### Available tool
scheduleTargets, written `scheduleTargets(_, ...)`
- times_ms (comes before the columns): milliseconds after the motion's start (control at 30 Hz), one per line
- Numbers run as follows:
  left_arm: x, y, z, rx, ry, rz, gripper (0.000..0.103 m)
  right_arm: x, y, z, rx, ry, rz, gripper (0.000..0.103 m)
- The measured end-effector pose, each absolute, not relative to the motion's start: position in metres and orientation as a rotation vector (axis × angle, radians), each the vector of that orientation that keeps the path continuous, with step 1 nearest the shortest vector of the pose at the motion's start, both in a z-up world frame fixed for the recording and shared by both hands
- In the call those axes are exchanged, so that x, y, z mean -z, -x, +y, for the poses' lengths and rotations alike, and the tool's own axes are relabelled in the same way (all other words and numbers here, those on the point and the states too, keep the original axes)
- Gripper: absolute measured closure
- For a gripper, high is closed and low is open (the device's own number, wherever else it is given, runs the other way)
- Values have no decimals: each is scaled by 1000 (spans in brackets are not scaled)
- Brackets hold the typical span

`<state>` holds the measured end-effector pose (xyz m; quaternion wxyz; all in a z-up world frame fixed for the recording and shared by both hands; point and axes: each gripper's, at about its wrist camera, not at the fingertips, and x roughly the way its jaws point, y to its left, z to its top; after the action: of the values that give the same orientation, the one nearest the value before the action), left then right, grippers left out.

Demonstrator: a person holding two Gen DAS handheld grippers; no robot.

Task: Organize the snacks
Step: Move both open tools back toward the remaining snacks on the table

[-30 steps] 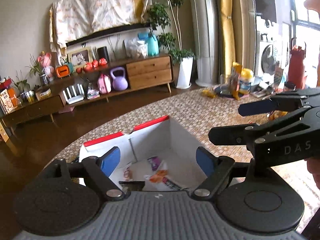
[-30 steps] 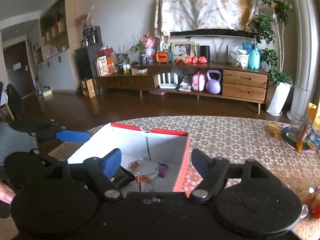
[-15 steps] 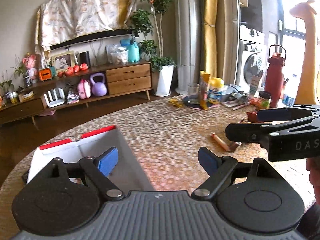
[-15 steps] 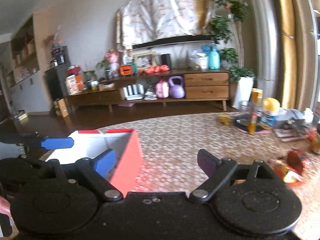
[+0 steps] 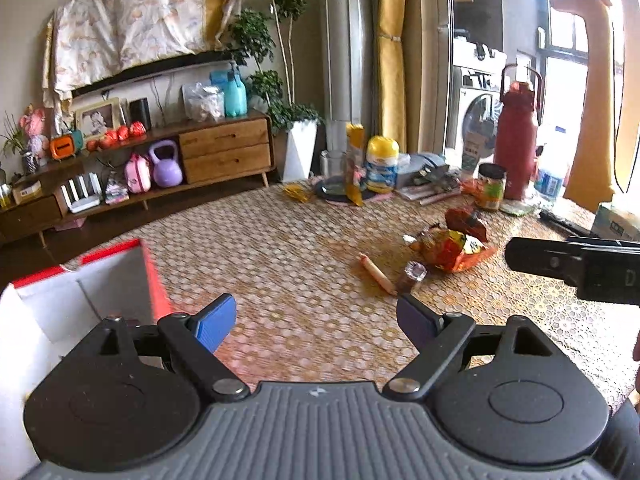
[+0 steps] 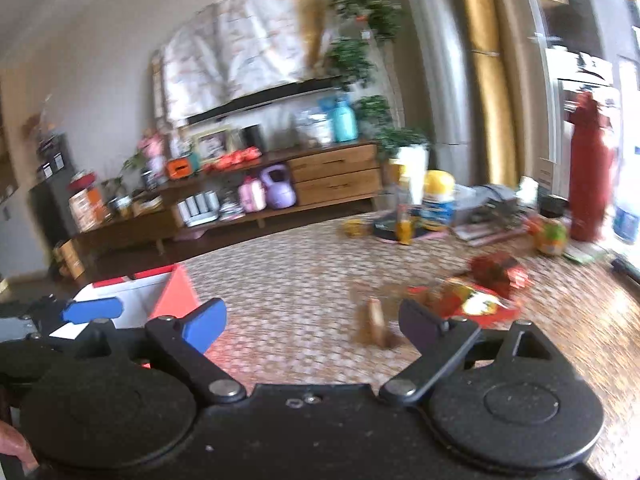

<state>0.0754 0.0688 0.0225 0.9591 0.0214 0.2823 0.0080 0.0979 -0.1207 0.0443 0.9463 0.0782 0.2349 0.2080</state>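
Snacks lying loose on the woven tabletop (image 5: 280, 248): a thin orange sausage stick (image 5: 377, 273) and crinkly orange-red chip bag (image 5: 452, 246), well right of the red-and-white cardboard box (image 5: 116, 284). Right gripper (image 6: 312, 320) is sitting nearer, stick just ahead, long axis pointing roughly away. Left gripper (image 5: 316, 320) and right are both spread wide, holding nothing.

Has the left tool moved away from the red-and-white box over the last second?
Yes. The left tool has swung right: the red-and-white box, earlier centred between its fingers, now sits at the left edge of the left wrist view, with the sausage stick ahead.
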Motion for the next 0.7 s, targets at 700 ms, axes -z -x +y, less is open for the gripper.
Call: scheduleTargets(700, 52, -185, -16, 138, -167, 630, 15, 23, -132, -207, -233, -267, 573, 7)
